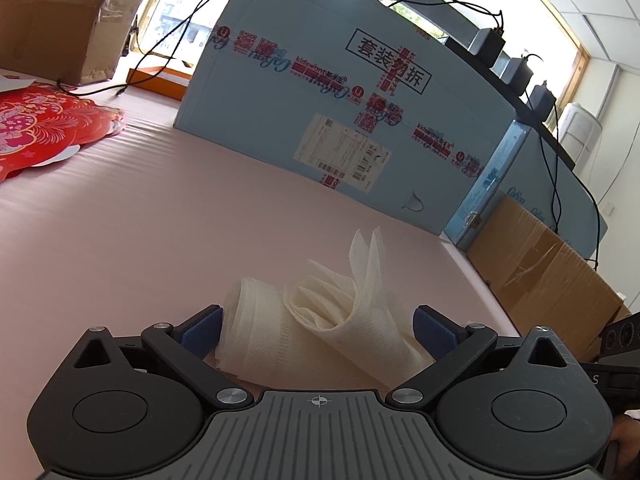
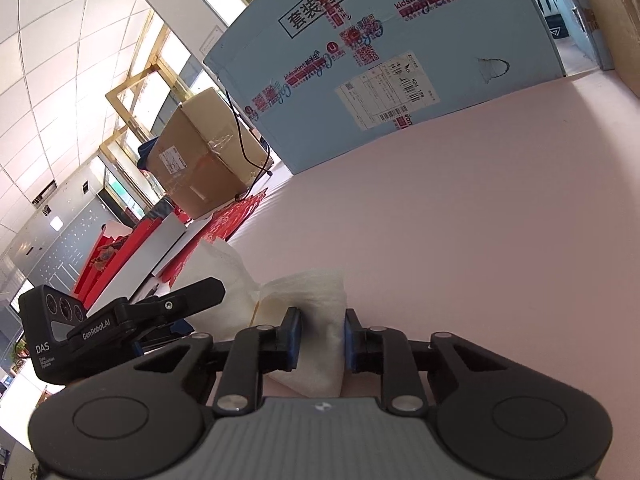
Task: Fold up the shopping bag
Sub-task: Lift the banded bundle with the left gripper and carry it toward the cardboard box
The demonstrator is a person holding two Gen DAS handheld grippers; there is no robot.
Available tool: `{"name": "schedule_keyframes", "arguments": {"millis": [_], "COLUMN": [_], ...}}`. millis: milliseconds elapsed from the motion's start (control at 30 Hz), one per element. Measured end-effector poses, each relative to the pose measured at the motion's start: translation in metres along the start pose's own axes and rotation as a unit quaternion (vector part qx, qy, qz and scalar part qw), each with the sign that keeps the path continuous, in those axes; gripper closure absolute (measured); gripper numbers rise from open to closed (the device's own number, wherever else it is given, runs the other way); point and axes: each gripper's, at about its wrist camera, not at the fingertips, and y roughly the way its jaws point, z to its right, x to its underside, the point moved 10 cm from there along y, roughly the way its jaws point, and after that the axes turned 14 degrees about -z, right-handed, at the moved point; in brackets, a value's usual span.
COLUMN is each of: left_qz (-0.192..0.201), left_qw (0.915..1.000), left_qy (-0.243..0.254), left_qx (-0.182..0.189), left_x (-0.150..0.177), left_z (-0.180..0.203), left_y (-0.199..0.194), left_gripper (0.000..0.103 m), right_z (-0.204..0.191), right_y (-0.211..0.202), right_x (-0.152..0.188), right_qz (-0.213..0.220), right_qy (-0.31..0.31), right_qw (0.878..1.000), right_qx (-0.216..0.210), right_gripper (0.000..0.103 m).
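The shopping bag is white non-woven fabric, folded into a thick bundle on the pink table. In the left wrist view it lies between the wide-open blue pads of my left gripper, with a loose corner standing up. In the right wrist view my right gripper is shut on one end of the bag, its pads pressing the fabric from both sides. The left gripper's body shows at the left of that view, beside the rest of the bag.
A large light-blue carton stands across the back of the table. Brown cardboard boxes sit at the far left and at the right edge. Red paper decorations lie at the left. Black cables run over the cartons.
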Motion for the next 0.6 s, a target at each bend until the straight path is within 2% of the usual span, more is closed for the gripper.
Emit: {"name": "schedule_keyframes", "arguments": {"millis": [167,267,367,433,600], "left_qz": [0.002,0.022,0.042,0.058,0.105], "left_qw": [0.9997,0.9984,0.9971,0.9958,0.9869], "left_qy": [0.021,0.053,0.063,0.070,0.112], "left_qx": [0.014,-0.002,-0.002,0.007,0.048], "left_x": [0.001,0.000,-0.002,-0.008,-0.032], "left_z": [0.011,0.028,0.045,0.057,0.106], "left_y": [-0.002,-0.011,-0.021,-0.029,-0.046], "left_gripper": [0.005,0.007,0.011,0.016,0.017], "right_z": [-0.003,-0.003,-0.009,-0.013,-0.021], "right_y": [-0.014,-0.022,-0.039,-0.048,-0.100], "right_x": [-0.005,-0.008,-0.013,-0.016,-0.024], "right_qz": [0.038,0.060,0.099,0.116,0.166], "right_qy": [-0.010,-0.013,-0.036,-0.046,-0.070], "right_qw": [0.999,0.998,0.994,0.992,0.983], "right_qx": [-0.005,-0.002,0.011,0.022,0.045], "right_gripper": [0.077,0.077,0.077,0.077,0.077]}}
